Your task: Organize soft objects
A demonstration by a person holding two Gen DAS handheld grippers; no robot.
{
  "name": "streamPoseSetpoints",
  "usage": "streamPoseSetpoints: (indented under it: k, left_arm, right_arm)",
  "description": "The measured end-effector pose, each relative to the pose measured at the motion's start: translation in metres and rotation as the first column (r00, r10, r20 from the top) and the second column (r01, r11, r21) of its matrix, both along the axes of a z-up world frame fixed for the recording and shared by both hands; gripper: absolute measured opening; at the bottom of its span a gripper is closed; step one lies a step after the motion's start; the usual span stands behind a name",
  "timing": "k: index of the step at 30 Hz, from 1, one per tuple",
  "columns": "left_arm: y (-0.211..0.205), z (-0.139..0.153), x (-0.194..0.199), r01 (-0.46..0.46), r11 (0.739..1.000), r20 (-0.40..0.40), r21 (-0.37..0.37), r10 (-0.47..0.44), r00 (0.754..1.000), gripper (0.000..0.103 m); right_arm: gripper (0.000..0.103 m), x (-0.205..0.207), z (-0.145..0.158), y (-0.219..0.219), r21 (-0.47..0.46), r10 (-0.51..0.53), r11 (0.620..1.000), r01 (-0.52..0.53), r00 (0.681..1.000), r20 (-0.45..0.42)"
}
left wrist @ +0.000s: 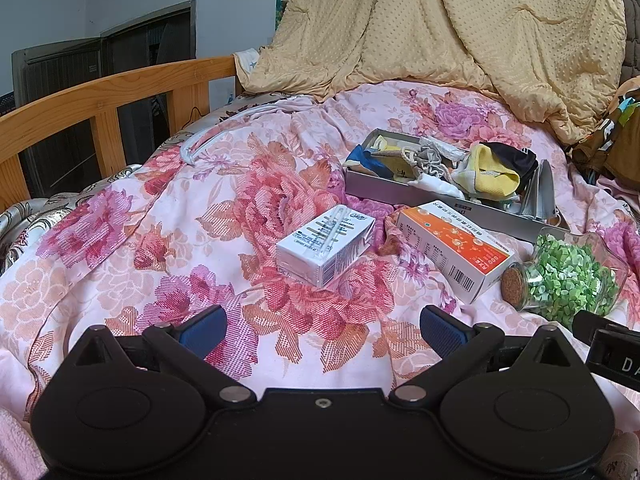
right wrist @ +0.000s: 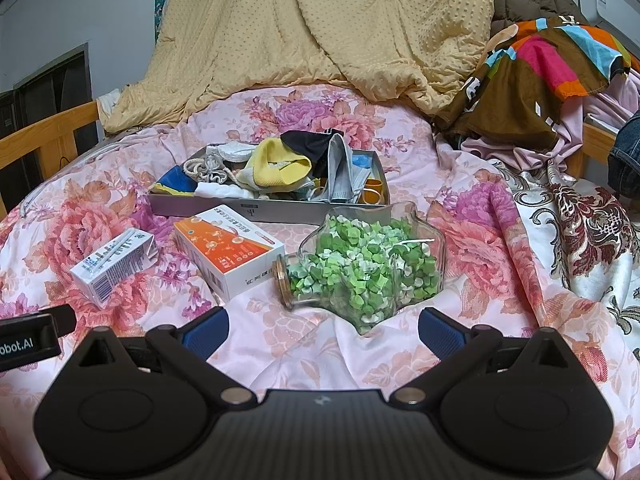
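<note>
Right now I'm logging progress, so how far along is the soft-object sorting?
Mostly done, it seems: socks, cloth pieces and a face mask are piled in the grey tray. In hand: nothing; the left gripper and right gripper are both open and empty. Outside the tray I see only hard items: the white carton, the orange box and the jar.

Evenly and softly lit, daylight-like, with only faint shadows beneath the boxes. Sharp through the middle; strongly bowed and darkened toward the corners by fisheye distortion. No glare or motion blur.
</note>
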State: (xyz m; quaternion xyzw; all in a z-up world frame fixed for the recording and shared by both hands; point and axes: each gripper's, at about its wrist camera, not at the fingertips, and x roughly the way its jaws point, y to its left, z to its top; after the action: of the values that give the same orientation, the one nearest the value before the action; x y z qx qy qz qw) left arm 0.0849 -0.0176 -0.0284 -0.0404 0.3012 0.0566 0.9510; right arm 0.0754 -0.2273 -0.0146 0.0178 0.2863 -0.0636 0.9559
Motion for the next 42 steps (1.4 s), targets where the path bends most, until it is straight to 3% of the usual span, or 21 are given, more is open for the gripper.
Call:
streamPoseSetpoints:
  k: [33, 42]
  left_arm:
    - [0.0001, 0.0004, -0.0003, 0.002, 1.000, -0.002, -0.002, -0.002, 1.000, 0.102]
    - [0.0013, -0.0002, -0.0013, 0.005, 1.000, -0.023, 0.027, -0.004, 1.000, 0.102]
  right_arm:
    - [0.103, 0.0005, -0.0001, 0.0001, 0.001, 0.000, 1.000, 0.000, 1.000, -0.002]
    - [0.103, 0.0006, -0.0001, 0.0000, 0.001, 0.000, 1.000, 0.000, 1.000, -0.003]
